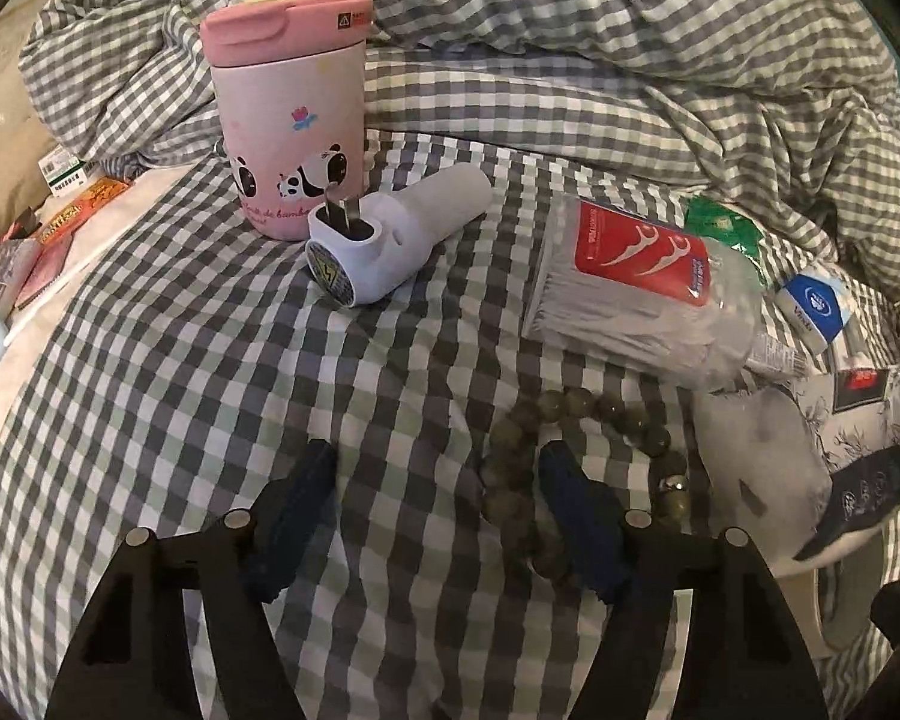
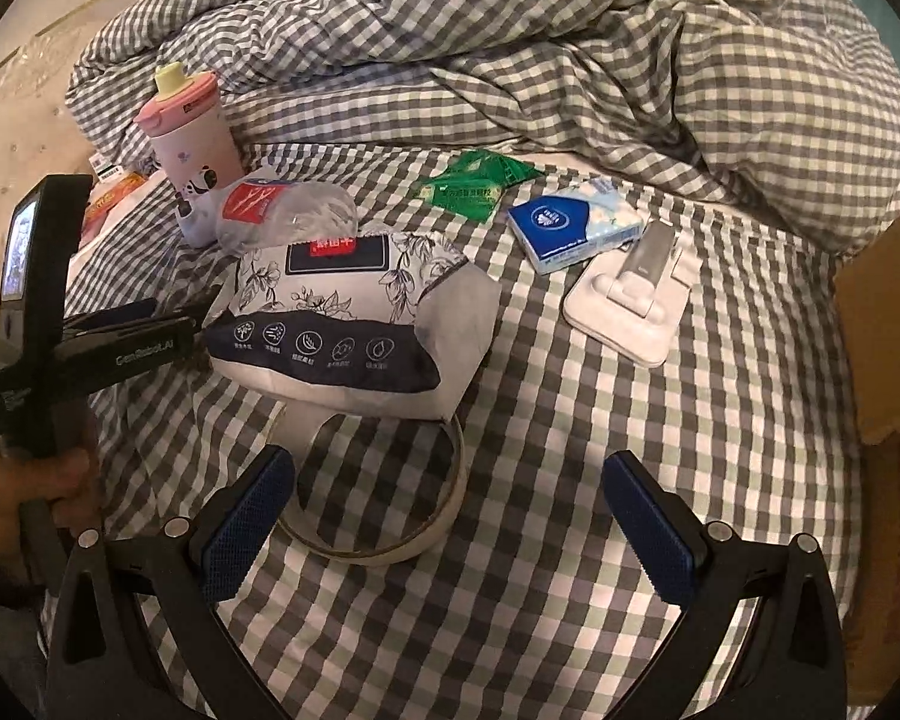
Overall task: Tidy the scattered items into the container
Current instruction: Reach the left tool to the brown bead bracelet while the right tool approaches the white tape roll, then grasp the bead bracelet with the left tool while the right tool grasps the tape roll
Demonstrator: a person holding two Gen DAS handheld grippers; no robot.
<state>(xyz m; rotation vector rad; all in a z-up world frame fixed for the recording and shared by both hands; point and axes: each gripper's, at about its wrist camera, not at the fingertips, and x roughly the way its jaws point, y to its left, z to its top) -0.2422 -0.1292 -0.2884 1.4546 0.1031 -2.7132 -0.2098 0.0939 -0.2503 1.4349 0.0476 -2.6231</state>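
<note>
Left gripper (image 1: 438,480): jaws parted, bead bracelet (image 1: 534,468) partly between, unheld. Right gripper (image 2: 450,498): jaws wide, empty, beside tape roll (image 2: 384,540).

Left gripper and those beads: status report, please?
Left gripper open, straddling bead bracelet, no grip yet. Right gripper open, empty, over tape roll. Nothing blocking.

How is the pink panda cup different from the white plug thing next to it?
The pink panda cup stands upright; the white plug lies on its side. The cup is pink with pandas and a yellow-green top; the plug is plain white with metal prongs and a warning sticker. The cup looks bigger. Both are roundish and sit on the checked bedsheet.
</note>
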